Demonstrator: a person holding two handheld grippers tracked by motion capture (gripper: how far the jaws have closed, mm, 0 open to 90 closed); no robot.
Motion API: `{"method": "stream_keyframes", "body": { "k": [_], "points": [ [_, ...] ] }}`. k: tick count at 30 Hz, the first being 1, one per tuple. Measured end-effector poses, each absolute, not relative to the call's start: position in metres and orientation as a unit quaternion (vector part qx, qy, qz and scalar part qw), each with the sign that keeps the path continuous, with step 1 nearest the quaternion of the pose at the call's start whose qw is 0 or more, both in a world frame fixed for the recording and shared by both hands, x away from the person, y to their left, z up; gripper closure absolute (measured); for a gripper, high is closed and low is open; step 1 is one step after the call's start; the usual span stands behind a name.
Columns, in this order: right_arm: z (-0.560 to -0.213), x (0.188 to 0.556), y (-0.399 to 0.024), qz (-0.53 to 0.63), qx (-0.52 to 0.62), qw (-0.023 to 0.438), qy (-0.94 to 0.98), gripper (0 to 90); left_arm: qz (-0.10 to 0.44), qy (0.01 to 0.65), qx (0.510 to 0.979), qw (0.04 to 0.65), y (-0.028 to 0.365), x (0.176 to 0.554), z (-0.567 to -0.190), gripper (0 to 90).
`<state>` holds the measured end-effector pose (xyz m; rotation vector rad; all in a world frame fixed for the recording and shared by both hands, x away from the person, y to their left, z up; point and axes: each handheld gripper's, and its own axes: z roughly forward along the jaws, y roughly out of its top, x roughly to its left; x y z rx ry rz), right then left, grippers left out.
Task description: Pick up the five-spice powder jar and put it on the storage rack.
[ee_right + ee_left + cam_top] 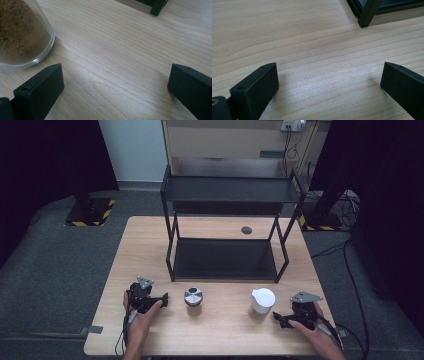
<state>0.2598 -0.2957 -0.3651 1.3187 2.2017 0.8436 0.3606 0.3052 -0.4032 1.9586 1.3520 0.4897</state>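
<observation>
Both tools, L (161,299) & R (278,318), wide open, empty, beside white-lidded glass jar (262,301).

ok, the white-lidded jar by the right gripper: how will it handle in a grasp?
The jar has a clear, smooth wall that looks like glass, so it is probably slippery and breakable. It looks largely full of brown powder, so likely fairly heavy. Standing upright and taller than it is wide, it may tip if pushed high.

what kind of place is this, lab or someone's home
Most likely a lab or recording studio, not a home: black curtains flank the wooden table, hazard-striped stand bases sit on grey carpet, and cables trail over the floor.
</observation>
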Motion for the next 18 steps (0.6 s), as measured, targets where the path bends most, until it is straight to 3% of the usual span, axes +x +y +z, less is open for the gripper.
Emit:
{"method": "stream_keyframes", "body": {
  "k": [18],
  "points": [
    [-0.365, 0.259, -0.295, 0.305, 0.477, 0.219, 0.795, 1.4, 0.192, 0.488, 0.775, 0.353, 0.299, 0.344, -0.389, 2.2]
  ]
}}
